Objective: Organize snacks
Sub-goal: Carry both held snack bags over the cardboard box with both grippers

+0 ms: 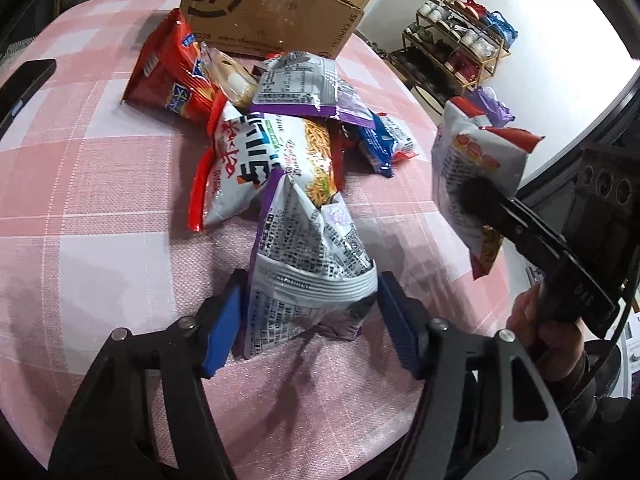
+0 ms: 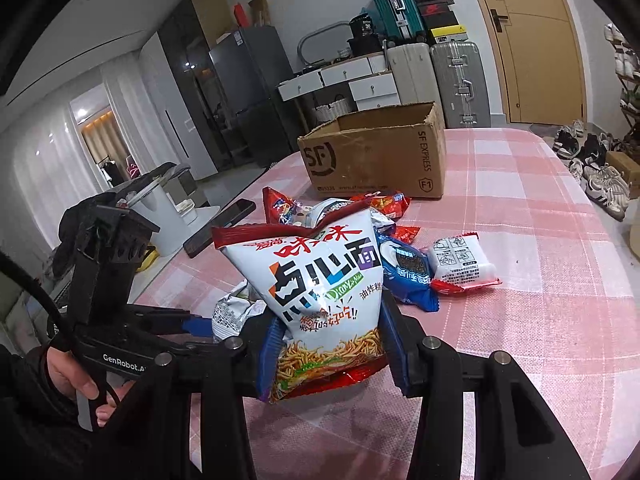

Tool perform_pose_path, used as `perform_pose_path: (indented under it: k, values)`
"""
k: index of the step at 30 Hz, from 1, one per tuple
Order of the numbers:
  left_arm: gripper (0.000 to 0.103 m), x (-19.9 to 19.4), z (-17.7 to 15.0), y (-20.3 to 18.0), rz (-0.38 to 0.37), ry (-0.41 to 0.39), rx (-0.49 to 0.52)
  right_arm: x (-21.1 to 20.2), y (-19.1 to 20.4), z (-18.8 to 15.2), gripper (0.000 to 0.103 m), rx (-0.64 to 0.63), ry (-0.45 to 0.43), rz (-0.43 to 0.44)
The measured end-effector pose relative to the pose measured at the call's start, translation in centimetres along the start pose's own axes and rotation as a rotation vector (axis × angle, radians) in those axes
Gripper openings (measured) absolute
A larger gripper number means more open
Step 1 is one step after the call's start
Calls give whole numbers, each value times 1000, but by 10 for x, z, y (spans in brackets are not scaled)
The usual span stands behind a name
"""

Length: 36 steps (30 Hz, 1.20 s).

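Observation:
My left gripper [image 1: 310, 312] is shut on a silver and purple snack bag [image 1: 308, 264], its blue pads pressing both sides near the front of the pink checked table [image 1: 100, 208]. My right gripper [image 2: 328, 344] is shut on a white and red noodle snack bag [image 2: 320, 280] and holds it upright above the table; this bag also shows in the left wrist view [image 1: 468, 176]. A pile of snack bags [image 1: 272, 120] lies mid-table. An open SF cardboard box [image 2: 380, 152] stands behind it, also in the left wrist view [image 1: 264, 12].
A black phone [image 2: 220, 226] lies near the table's left edge. A blue packet [image 2: 408, 276] and a white packet [image 2: 464, 264] lie to the right of the pile. A shoe rack [image 1: 460, 44] stands beyond the table. Suitcases [image 2: 432, 76] stand behind the box.

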<state>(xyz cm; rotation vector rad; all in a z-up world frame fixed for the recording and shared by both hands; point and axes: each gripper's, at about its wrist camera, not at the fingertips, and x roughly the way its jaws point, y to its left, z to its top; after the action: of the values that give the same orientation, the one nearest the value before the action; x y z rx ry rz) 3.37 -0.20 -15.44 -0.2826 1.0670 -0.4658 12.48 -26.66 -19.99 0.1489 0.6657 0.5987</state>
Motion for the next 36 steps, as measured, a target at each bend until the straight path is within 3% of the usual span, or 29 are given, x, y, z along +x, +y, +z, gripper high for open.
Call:
perform_pose_path:
  k: [4, 10, 14, 22, 28, 36]
  values:
    - [56, 5, 0, 0, -22, 1, -14, 2, -3, -2, 45, 6, 3, -3]
    - [40, 5, 0, 2, -35, -6, -8, 2, -3, -1, 45, 5, 4, -3]
    - [29, -18, -5, -2, -11, -34, 25, 2, -2, -1, 45, 2, 3, -5]
    - [29, -29, -11, -2, -23, -36, 35, 0, 0, 1, 45, -6, 2, -7]
    - [29, -61, -13, -3, -12, -89, 60, -1, 1, 4, 45, -4, 0, 2]
    - [29, -101, 12, -11, 15, -160, 107, -7, 17, 19, 45, -48, -24, 34]
